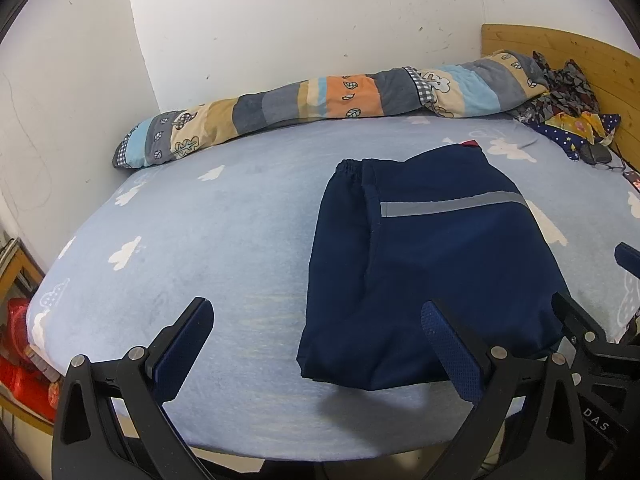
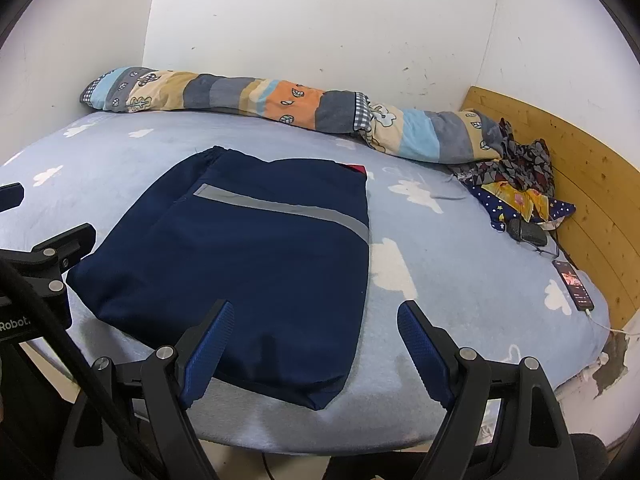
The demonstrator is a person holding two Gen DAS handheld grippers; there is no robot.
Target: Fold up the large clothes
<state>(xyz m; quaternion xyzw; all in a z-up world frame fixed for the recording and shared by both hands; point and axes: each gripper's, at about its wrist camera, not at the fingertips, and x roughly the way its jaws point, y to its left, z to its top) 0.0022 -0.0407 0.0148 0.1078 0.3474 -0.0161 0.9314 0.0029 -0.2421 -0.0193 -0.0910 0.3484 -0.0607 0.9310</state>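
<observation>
folded trousers [image 2: 240, 264] on bed [image 2: 440, 280]; rolled quilt [image 2: 280, 108] behind, along wall.

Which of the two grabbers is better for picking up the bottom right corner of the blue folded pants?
The right gripper, probably. Its open jaws sit over the near right corner of the navy trousers. The left gripper is also open, but mostly over bare bedsheet, with only one finger by the trousers' left side.

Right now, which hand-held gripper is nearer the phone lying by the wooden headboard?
Right. The right hand-held gripper hovers open over the folded navy garment's near edge, the phone off to its right. The left hand-held gripper is further left, beyond the garment.
</observation>
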